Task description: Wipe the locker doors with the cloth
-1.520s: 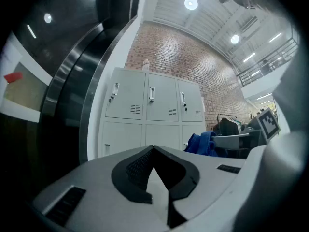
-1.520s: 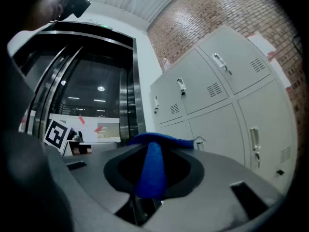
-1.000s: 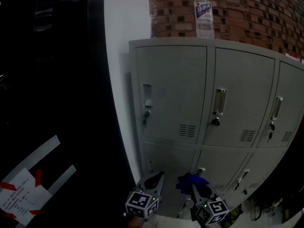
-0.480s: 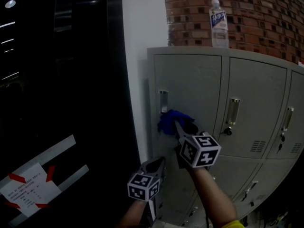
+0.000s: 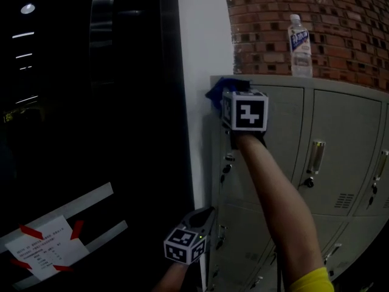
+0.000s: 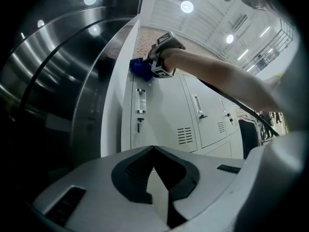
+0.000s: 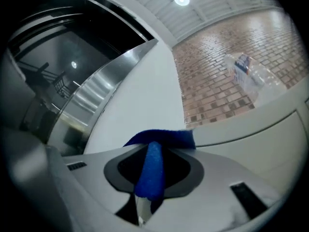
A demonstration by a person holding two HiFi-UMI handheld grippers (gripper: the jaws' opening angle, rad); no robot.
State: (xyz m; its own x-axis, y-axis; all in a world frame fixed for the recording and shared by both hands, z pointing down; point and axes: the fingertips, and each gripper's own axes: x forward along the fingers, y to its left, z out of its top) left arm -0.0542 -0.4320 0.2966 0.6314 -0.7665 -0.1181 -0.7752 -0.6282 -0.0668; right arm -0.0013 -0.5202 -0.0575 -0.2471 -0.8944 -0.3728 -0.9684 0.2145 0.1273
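Note:
A bank of grey lockers [image 5: 285,181] stands against a brick wall. My right gripper [image 5: 226,97] is raised to the top left corner of the upper left locker door [image 5: 273,145], shut on a blue cloth [image 5: 217,90] that presses against that corner. In the right gripper view the blue cloth [image 7: 153,166] is pinched between the jaws and fans out ahead. My left gripper [image 5: 203,216] hangs low beside the lockers' left edge, shut with nothing in it. From the left gripper view I see the right gripper [image 6: 163,57] and the cloth [image 6: 141,67] high on the door.
A plastic water bottle [image 5: 299,46] stands on top of the lockers. A white pillar [image 5: 203,72] flanks the lockers on the left, then a dark metal panel [image 5: 91,132] with a taped paper notice [image 5: 42,251]. Door handles [image 5: 315,157] and locks project from the doors.
My right gripper has risen with the cloth from below the lockers, past the left door's handle, to its top left corner. The left gripper stayed low.

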